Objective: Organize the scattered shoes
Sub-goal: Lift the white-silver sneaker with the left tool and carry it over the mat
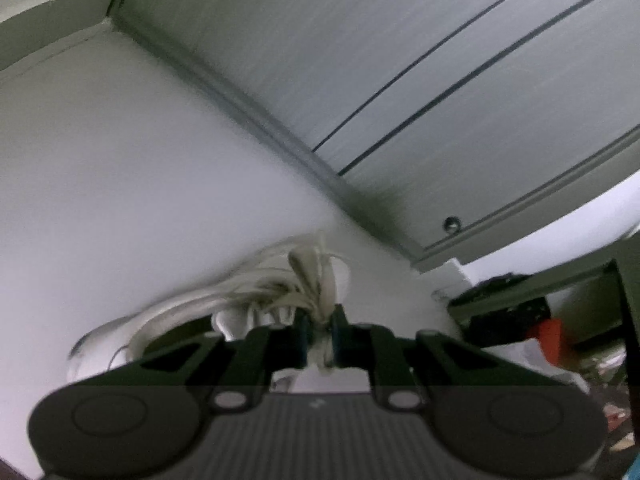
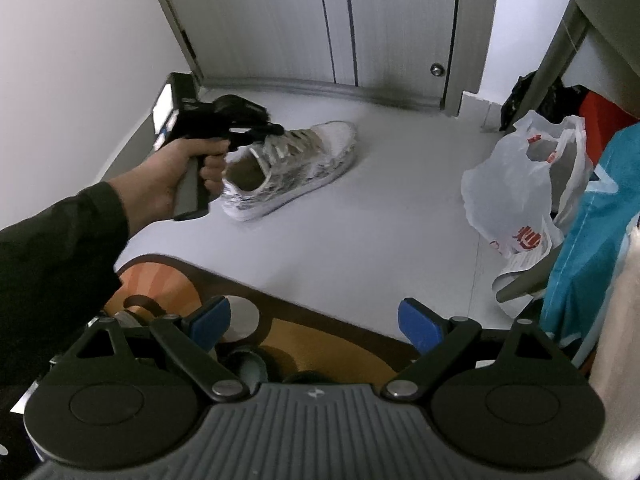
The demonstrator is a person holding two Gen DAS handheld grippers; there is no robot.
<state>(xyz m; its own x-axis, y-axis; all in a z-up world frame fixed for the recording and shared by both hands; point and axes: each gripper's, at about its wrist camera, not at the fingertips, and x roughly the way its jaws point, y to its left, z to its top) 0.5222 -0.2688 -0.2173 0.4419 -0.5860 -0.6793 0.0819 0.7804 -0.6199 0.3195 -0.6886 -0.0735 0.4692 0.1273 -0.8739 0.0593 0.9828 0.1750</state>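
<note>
Right wrist view: at the right of the frame we note a white plastic bag (image 2: 516, 184) with red print, slumped on the floor with its mouth open; we cannot tell what is in it. A blue fabric item (image 2: 588, 248) lies against it at the far right edge.

The right gripper (image 2: 314, 320) sits at the bottom of the frame with its blue-padded fingers (image 2: 420, 324) spread wide and nothing between them. At centre left, a hand (image 2: 176, 176) in a dark sleeve grips the handle of the left gripper (image 2: 272, 130), whose tip meets the laces of the white sneaker (image 2: 288, 168).

In the left wrist view, the left gripper (image 1: 320, 334) has its fingers drawn close together, pinching the laces and tongue area of the white sneaker (image 1: 224, 300). The frame is blurred, so we cannot tell exactly which part is held.

The sneaker is at the centre of the right wrist frame, on or just above the pale grey floor (image 2: 360, 240), toe pointing to the upper right. Behind it stands a grey door (image 2: 360, 20) with a small round fitting, flanked by white walls. An orange-and-brown mat (image 2: 320, 340) crosses the lower left of the frame beneath the right gripper.
</note>
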